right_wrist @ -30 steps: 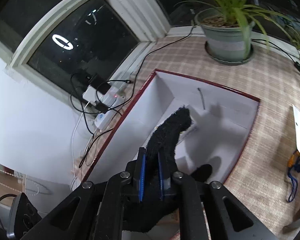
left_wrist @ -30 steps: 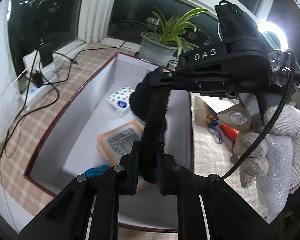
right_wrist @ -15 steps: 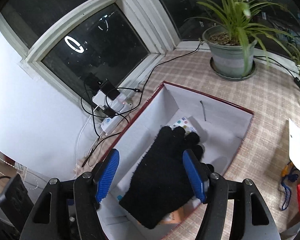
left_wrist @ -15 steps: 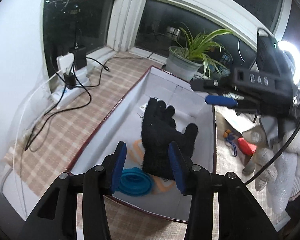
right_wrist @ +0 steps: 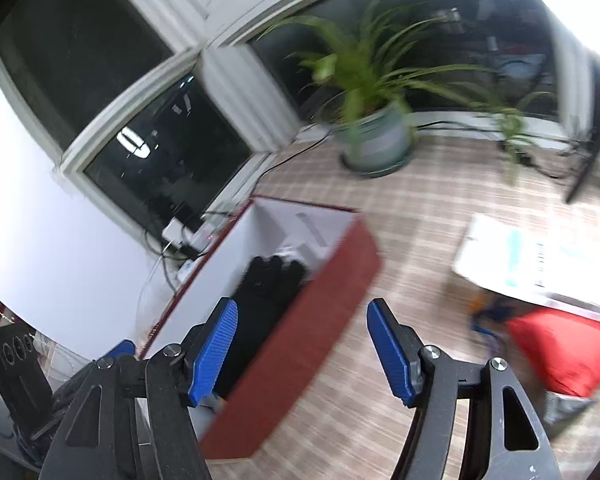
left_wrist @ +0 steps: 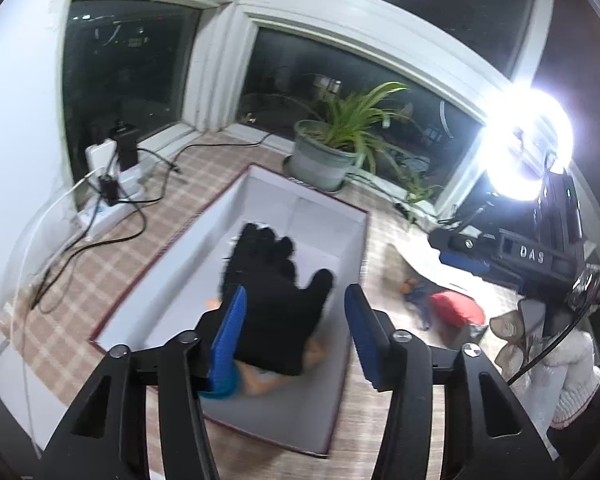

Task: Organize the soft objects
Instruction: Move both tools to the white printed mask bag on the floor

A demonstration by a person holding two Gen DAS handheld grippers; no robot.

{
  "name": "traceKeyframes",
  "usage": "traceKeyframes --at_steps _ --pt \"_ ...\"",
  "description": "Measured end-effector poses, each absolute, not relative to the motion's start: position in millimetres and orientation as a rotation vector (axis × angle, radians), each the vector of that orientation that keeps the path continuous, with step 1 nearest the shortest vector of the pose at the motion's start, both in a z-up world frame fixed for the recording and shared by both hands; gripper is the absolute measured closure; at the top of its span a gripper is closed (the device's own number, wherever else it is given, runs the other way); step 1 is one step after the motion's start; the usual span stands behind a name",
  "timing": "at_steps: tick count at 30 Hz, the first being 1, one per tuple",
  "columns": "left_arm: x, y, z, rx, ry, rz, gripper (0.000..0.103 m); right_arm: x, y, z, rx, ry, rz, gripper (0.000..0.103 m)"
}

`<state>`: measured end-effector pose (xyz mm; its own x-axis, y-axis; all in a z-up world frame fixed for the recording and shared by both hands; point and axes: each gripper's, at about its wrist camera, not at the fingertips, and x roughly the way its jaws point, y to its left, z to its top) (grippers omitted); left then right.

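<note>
Black glove (left_wrist: 274,292) is lying flat inside the box (left_wrist: 352,280), so that item looks stowed. Left gripper (left_wrist: 296,332) is opening, pinching nothing; right gripper (right_wrist: 304,348) is hanging spread and empty. Red pouch (right_wrist: 560,352) is waiting outside.

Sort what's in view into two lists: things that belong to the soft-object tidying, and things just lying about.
Belongs to the job:
- black glove, lying in the box
- red-edged box
- red soft pouch, on the mat outside the box

Just lying about:
- potted plant
- power strip and cables
- ring light
- white printed sheet
</note>
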<state>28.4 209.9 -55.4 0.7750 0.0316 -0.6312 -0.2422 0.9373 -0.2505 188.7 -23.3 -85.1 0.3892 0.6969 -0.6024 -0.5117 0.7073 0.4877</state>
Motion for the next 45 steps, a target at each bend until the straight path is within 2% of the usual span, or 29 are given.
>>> traceKeyframes --at_steps 1,4,7,18,23,31,45 --pt "29.1 205.3 -55.0 -0.329 0.665 0.141 0.052 187.3 -36.3 -84.9 0.247 0.866 0.763 0.039" --pt "33.1 189.1 -53.2 -0.332 0.661 0.108 0.052 182.7 -79.5 -84.3 0.281 0.823 0.717 0.028" --pt "39.7 171.1 -52.9 -0.334 0.661 0.068 0.052 181.2 -123.3 -83.7 0.291 0.796 0.659 0.027" --pt "88.6 97.5 -76.2 -0.385 0.745 -0.098 0.052 214.4 -243.9 -116.7 0.354 0.912 0.469 0.026" --pt "122.8 70.6 -86.8 -0.406 0.783 -0.120 0.052 242.7 -278.3 -139.8 0.476 0.969 0.453 0.026" --pt "188.8 58.5 -99.2 -0.511 0.831 -0.124 0.052 292.9 -304.1 -171.2 0.612 1.046 0.459 0.026" --pt "274.9 54.8 -165.7 -0.742 0.988 -0.116 0.051 352.3 -288.1 -219.7 0.700 1.176 0.530 0.029"
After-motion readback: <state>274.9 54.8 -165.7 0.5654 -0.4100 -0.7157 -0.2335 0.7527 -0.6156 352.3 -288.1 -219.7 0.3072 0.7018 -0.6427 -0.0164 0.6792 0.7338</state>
